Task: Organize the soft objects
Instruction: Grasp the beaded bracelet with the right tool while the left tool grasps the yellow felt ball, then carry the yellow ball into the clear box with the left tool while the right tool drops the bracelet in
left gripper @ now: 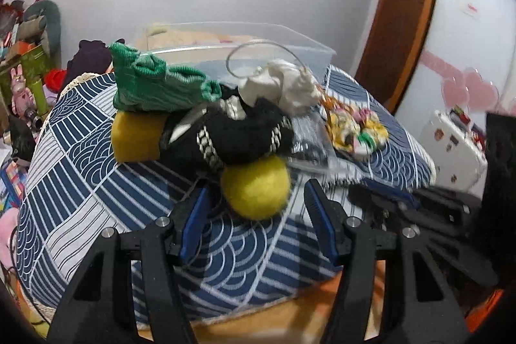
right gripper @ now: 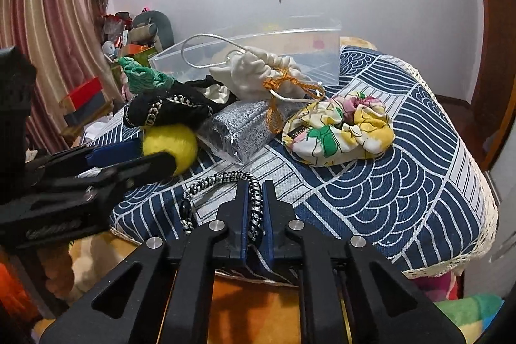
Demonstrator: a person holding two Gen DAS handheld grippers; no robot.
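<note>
A pile of soft things lies on a blue-and-white patterned table. A yellow felt ball sits at the pile's near edge, under a black knit piece. My left gripper is open, its jaws standing on either side of the ball; it also shows in the right wrist view. My right gripper is shut on a black-and-white braided cord that loops to the left over the cloth. A green knit piece, a white drawstring pouch and a yellow floral scrunchie lie nearby.
A clear plastic bin stands at the back of the table. A wrapped grey cloth pack lies mid-table. A yellow sponge block sits at left. Cluttered boxes and toys are beyond the left edge. A wooden door frame stands at right.
</note>
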